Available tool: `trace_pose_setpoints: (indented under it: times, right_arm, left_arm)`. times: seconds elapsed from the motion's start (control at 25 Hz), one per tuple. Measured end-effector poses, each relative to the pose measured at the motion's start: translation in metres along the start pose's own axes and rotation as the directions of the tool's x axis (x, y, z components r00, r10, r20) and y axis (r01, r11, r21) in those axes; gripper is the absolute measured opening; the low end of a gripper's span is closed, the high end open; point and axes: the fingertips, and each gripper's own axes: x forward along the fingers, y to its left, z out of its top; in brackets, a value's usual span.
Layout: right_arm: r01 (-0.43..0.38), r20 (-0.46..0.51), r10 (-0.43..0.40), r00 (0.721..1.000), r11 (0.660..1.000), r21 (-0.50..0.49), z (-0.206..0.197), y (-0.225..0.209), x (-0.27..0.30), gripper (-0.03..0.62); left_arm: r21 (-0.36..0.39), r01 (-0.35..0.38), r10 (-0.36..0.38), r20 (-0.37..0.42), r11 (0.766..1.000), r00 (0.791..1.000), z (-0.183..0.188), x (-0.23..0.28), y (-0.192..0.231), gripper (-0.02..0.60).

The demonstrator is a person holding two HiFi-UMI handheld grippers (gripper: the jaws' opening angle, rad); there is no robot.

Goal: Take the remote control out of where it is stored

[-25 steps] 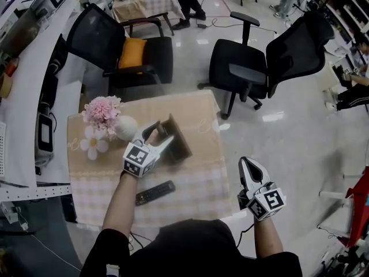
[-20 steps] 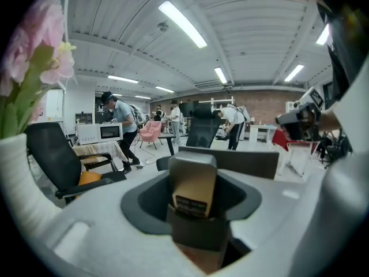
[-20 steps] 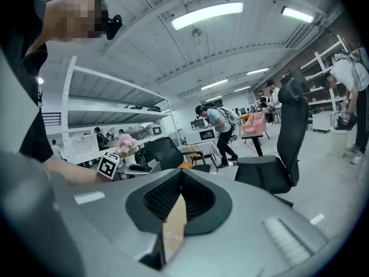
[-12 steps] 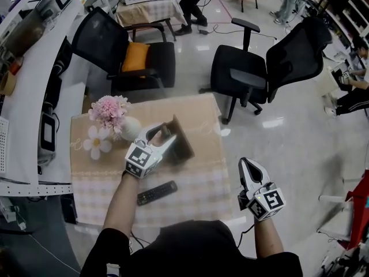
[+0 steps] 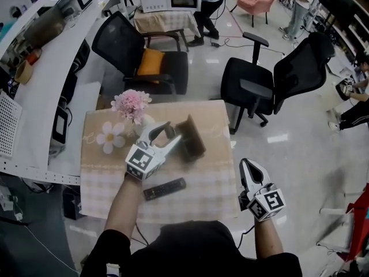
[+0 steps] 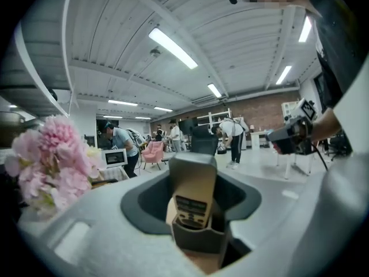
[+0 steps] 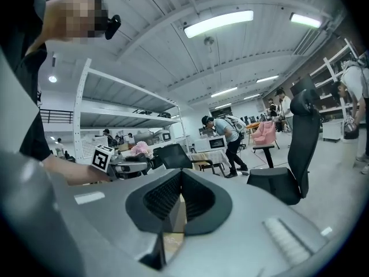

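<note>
The left gripper (image 5: 172, 134) reaches over the middle of a small cloth-covered table (image 5: 214, 196). Its jaws have just been closing and now clamp a dark holder (image 5: 194, 141) from both sides. The holder leans, and it is unclear whether its base touches the cloth. In the left gripper view the beige remote control (image 6: 194, 196) stands upright in the holder's front pocket, which wraps its lower end, with the buttons facing the camera. Just left of this gripper, toward the table's back left corner, a bunch of pink flowers (image 5: 131, 104) crowds close, with a single white flower (image 5: 111, 137) lying near the left edge. A black remote (image 5: 164, 188) lies flat near the front edge, between the person and the holder. The right gripper (image 5: 250, 166) hangs off the table's front right corner, over the floor, with its jaws together on nothing. Behind the table stand a black chair with an orange cushion (image 5: 151, 62) and a second black office chair (image 5: 275, 81). A long white counter (image 5: 49, 91) runs along the left.
</note>
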Motion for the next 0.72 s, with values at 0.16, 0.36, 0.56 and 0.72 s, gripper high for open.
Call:
trace_pose_setpoints:
  times: [0.16, 0.36, 0.56, 0.72]
  right_arm:
    - [-0.045, 0.010, 0.045, 0.999, 0.999, -0.011, 0.007, 0.020, -0.001, 0.005]
    - [-0.130, 0.014, 0.131, 0.991, 0.991, -0.033, 0.008, 0.061, 0.010, 0.005]
    - [-0.214, 0.011, 0.214, 0.977, 0.976, -0.042, 0.007, 0.111, 0.026, 0.005]
    - [-0.297, -0.010, 0.297, 0.955, 0.954, -0.037, -0.003, 0.157, 0.040, 0.005]
  left_arm:
    - [-0.031, -0.085, 0.086, 0.046, 0.996, 0.995, 0.018, -0.039, 0.004, 0.212]
    - [-0.032, -0.176, 0.177, 0.042, 0.984, 0.983, 0.020, -0.099, 0.012, 0.212]
    - [-0.055, -0.248, 0.248, -0.006, 0.967, 0.969, -0.002, -0.168, 0.016, 0.212]
    - [-0.053, -0.334, 0.332, -0.053, 0.941, 0.942, -0.027, -0.230, 0.018, 0.212]
